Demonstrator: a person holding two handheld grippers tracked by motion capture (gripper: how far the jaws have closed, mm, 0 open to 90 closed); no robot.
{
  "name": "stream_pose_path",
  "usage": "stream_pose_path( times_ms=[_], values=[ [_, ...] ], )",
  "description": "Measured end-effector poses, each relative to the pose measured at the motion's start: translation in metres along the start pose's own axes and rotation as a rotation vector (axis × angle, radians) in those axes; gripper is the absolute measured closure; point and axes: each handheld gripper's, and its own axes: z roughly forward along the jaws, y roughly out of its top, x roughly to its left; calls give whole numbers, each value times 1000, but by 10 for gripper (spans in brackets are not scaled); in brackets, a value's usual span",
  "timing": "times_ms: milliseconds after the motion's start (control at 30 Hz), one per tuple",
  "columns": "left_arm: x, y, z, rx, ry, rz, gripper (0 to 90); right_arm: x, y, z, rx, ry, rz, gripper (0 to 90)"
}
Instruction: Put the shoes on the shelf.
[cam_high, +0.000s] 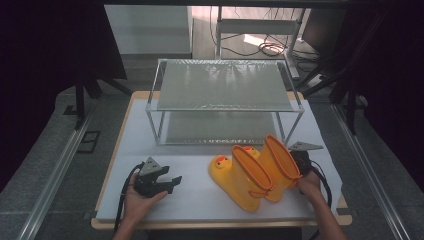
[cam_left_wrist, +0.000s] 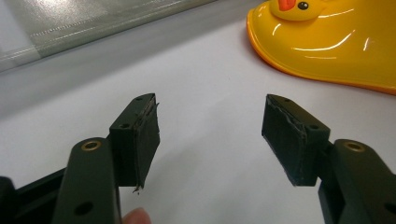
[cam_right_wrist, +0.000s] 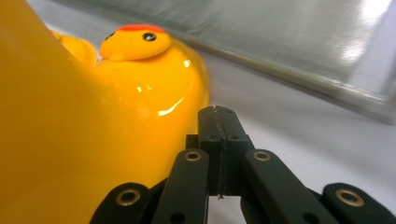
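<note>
The right gripper (cam_high: 299, 167), held in a person's hand at the near right of the table, rests just beside the right-hand boot of a pair of yellow duck-faced rain boots (cam_high: 255, 172); in the right gripper view its two black jaws are pressed flat together with nothing between them, their tips near the boot's glossy toe (cam_right_wrist: 154, 102). The left gripper (cam_high: 172, 181), held in the other hand at the near left, lies low over the white table cover (cam_high: 190, 197) with its jaws spread wide and empty, well apart from the boots. In the left gripper view the worn black pads (cam_left_wrist: 147, 135) face each other across bare cover, and the yellow toe of the left-hand boot (cam_left_wrist: 327, 51) sits beyond them to the right. The two boots stand side by side, touching, at the near right-centre of the table, their orange-rimmed tops tilted toward the person and their duck faces turned toward the far side. Behind them stands a two-tier metal-framed rack (cam_high: 225, 85) with silvery shelves.
</note>
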Motion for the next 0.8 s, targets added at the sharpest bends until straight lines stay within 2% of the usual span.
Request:
stream_pose_path(
  times_ms=[133,233,333,433,467,533,667,733,800],
  values=[
    [-1,0,0,0,-2,3,363,3,-1,13,19,37,-16,893],
    [0,0,-1,-2,-1,1,363,1,0,15,16,52,6,894],
    [0,0,0,0,-3,1,363,1,0,16,14,49,-2,894],
    [-2,1,1,3,-5,6,363,7,2,21,16,72,-6,895],
    [-2,1,1,2,-5,7,363,10,3,23,22,72,-21,895],
    [-2,1,0,0,-5,6,363,15,5,26,19,41,-39,895],
    [-1,1,1,3,-4,6,363,14,4,26,18,43,-23,893],
    [-1,0,1,4,-5,7,362,12,3,23,34,11,-3,893],
    [-1,0,1,2,-6,7,363,10,2,20,34,9,0,893]
  ],
)
